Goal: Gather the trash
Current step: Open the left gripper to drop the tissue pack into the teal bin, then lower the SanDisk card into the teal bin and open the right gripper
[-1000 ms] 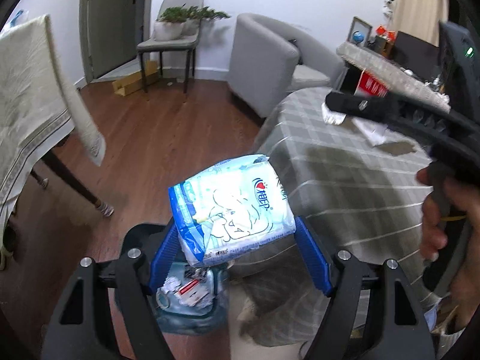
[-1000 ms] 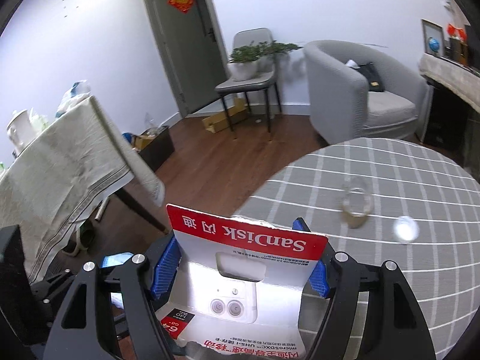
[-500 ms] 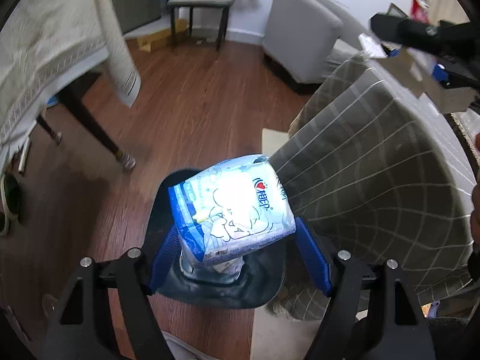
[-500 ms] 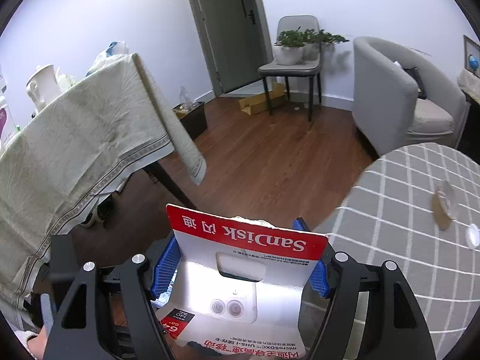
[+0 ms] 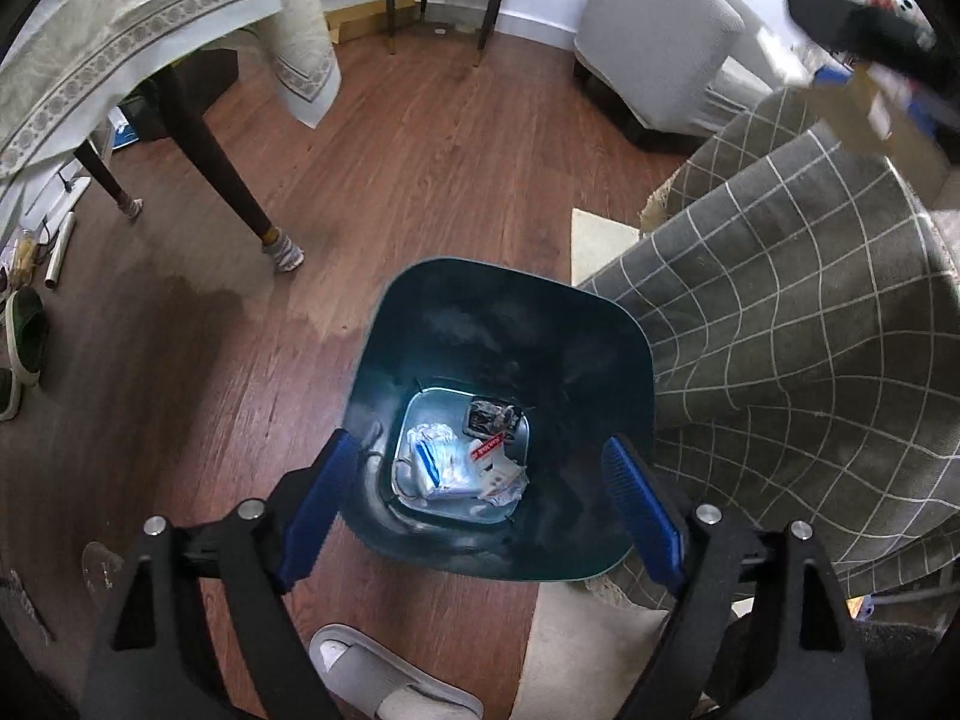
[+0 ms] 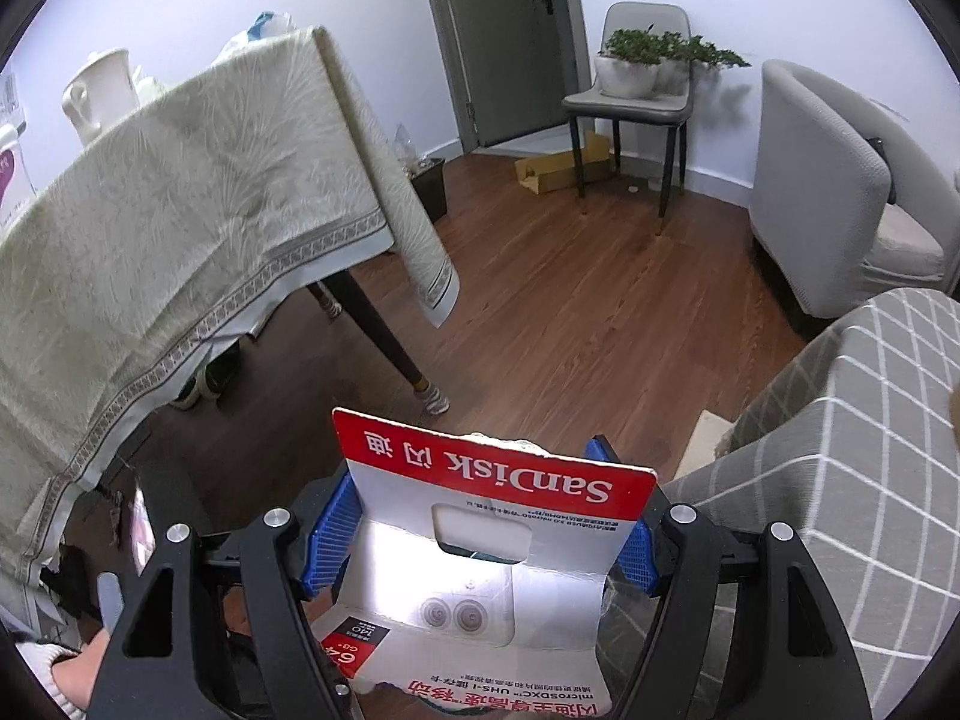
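Biggest thing in sight is the brown wood-plank floor (image 5: 456, 138), with a wide bare stretch running from the bin out toward the far wall. On one side it's hemmed in by the cream patterned tablecloth (image 5: 138, 18) hanging off a dark-legged table, its corner drooping low over the planks. On the other side the grey checked tablecloth (image 5: 798, 324) drapes down and its hem touches the bin's rim. A grey fabric armchair (image 6: 828, 180) sits near the far wall, and just beside it a grey chair (image 6: 636, 90) holds potted plants.

The dark teal plastic trash bin (image 5: 510, 324) stands on the floor right at the checked cloth's edge, mouth wide open. Down at its bottom lies the white-and-blue tissue pack (image 5: 444, 468) among crumpled scraps and a small red label.

The left gripper (image 5: 480, 498) hangs over the near rim of the bin; its jaws have just been opening and stand spread apart with nothing between them. The right gripper (image 6: 480, 528) is clamped on the red-and-white SanDisk card package (image 6: 486, 534), blue pads pressing both side edges, out over the floor near the checked cloth's corner. A grey slipper (image 5: 384, 678) lies by the bin's near side.
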Available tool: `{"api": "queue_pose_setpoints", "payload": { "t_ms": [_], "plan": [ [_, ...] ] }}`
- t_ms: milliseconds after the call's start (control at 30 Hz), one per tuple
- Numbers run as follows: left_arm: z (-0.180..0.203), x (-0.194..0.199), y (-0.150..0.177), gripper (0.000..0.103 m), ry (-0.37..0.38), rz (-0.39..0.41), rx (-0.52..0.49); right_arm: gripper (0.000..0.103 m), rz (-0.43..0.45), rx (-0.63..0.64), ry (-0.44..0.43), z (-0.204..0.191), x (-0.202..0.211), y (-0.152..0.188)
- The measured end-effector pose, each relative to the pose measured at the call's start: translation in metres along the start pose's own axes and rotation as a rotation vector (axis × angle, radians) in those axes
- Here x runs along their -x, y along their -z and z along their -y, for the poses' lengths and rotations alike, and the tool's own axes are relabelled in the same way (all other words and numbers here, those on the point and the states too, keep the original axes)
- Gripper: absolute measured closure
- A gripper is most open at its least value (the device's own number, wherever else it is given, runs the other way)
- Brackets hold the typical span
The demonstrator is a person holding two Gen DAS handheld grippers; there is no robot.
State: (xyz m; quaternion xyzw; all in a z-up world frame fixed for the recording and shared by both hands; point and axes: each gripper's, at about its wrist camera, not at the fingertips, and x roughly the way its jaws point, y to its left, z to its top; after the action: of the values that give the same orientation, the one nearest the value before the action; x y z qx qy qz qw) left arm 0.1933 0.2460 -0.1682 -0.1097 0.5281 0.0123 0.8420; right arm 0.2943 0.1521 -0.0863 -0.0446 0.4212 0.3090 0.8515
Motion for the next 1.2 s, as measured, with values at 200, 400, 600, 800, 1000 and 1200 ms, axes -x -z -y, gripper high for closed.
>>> {"api": "queue_pose_setpoints", "payload": {
  "t_ms": [200,400,600,800,1000,1200],
  "plan": [
    [-0.015,0.021,0.000,0.023,-0.007,0.066,0.015,0.030,-0.055,0.011,-0.002,-0.012,-0.026,0.006],
    [-0.028,0.041,-0.004,0.032,-0.013,0.121,0.035,0.030,-0.113,0.026,-0.001,-0.023,-0.050,0.016],
    [-0.032,0.061,-0.007,0.043,-0.009,0.174,0.042,0.030,-0.168,0.049,-0.002,-0.036,-0.072,0.025],
    [-0.030,0.084,-0.011,0.053,0.011,0.224,0.032,0.030,-0.235,0.076,0.002,-0.043,-0.094,0.039],
    [-0.018,0.102,-0.014,0.057,0.024,0.264,-0.006,0.030,-0.326,0.126,0.015,-0.049,-0.118,0.063],
    [-0.013,0.118,-0.018,0.058,0.039,0.296,-0.023,0.030,-0.401,0.166,0.036,-0.050,-0.131,0.085]
  ]
}}
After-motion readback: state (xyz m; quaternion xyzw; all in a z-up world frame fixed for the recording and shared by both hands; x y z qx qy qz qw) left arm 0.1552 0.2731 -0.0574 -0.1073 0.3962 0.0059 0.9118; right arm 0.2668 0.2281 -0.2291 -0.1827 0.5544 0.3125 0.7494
